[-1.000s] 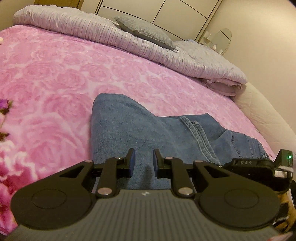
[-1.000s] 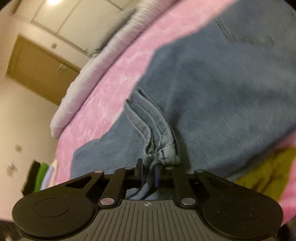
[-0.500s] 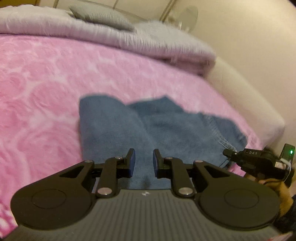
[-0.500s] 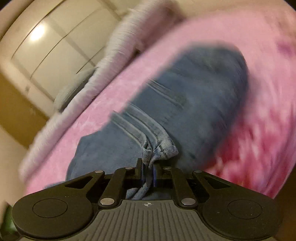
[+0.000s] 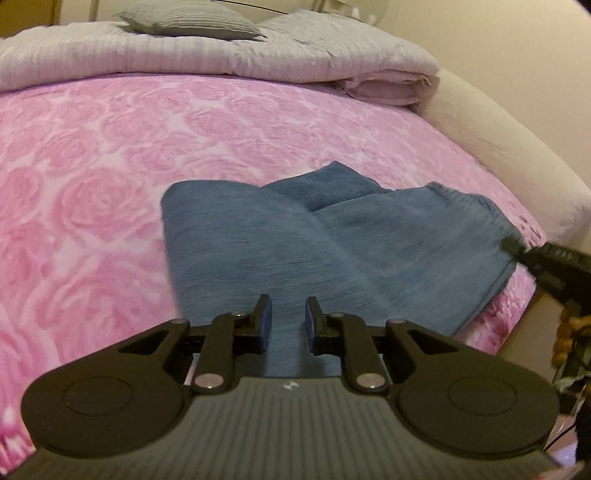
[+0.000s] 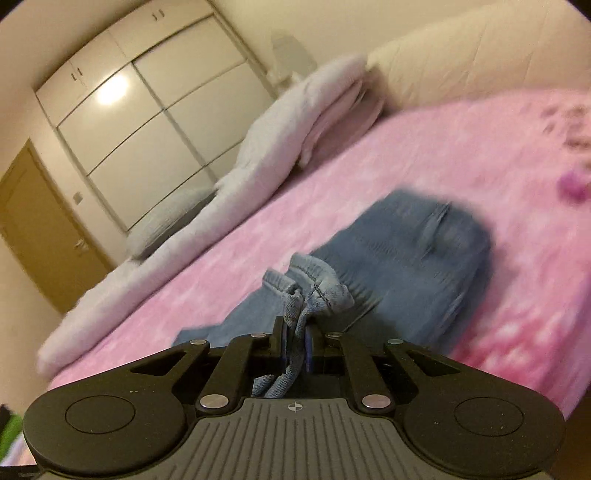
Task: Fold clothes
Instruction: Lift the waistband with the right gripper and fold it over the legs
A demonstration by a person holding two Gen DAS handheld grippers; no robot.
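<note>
Two matching black handheld grippers, seen from their own wrist cameras.

The left gripper (image 5: 288, 321) and the right gripper (image 6: 294, 341) each have a grey ribbed body with a small white mark at its front edge, two round black discs at the sides, black link arms pinned with silver screws, and fingers lined with what look like dark blue pads (image 5: 264, 325), though motion blur makes the colour uncertain.

Blue jeans (image 5: 314, 240) lie partly folded on a bed (image 5: 92, 184) spread with a pink rose-patterned cover. The left claw (image 5: 287, 321) hovers over their near end, its jaws apart with nothing between them. The right claw (image 5: 515, 246) touches the jeans' right edge. A grey pillow (image 5: 192, 18) rests on a folded pale duvet (image 5: 258, 55) behind.
</note>
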